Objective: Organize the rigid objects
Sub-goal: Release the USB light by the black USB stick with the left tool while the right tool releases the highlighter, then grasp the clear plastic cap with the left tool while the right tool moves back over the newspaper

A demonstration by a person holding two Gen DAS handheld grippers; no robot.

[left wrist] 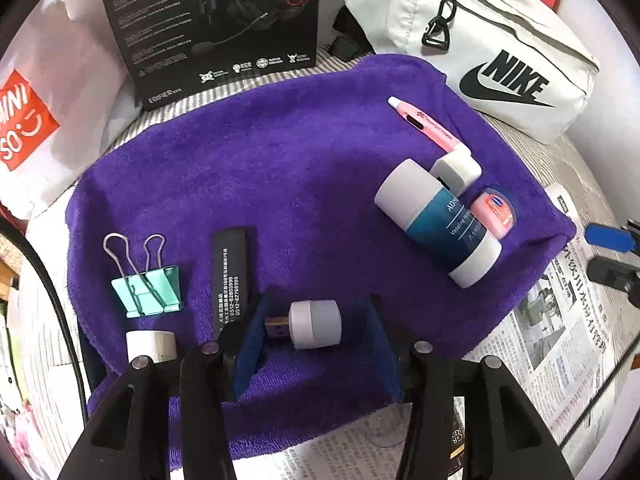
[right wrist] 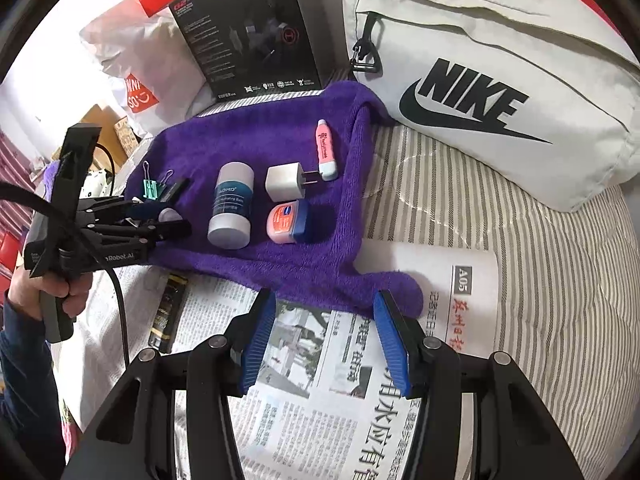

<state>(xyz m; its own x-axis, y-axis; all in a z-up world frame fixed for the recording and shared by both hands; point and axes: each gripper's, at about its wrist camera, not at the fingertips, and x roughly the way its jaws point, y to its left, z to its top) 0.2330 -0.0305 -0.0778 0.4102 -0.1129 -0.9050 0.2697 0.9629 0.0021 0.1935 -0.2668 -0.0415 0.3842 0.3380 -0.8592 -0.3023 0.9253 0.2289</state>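
A purple towel [left wrist: 260, 168] holds the objects. My left gripper [left wrist: 316, 320] is open, its blue pads on either side of a small white USB light [left wrist: 310, 323] lying on the towel, not touching it. Beside it lie a teal binder clip [left wrist: 148, 288], a black strip [left wrist: 231, 276] and a white roll [left wrist: 151, 346]. To the right are a blue-and-white balm stick [left wrist: 438, 222], a white charger plug [left wrist: 456, 172], a pink Vaseline jar [left wrist: 494, 212] and a pink pen [left wrist: 424, 122]. My right gripper [right wrist: 326, 332] is open and empty above newspaper [right wrist: 320, 380], at the towel's [right wrist: 280, 152] near edge.
A black headset box [left wrist: 212, 24] and a white Nike bag [left wrist: 500, 52] stand behind the towel. A white Miniso bag [left wrist: 52, 112] is at the left. A dark sachet [right wrist: 166, 312] lies on the newspaper. Striped bedding [right wrist: 500, 220] lies to the right.
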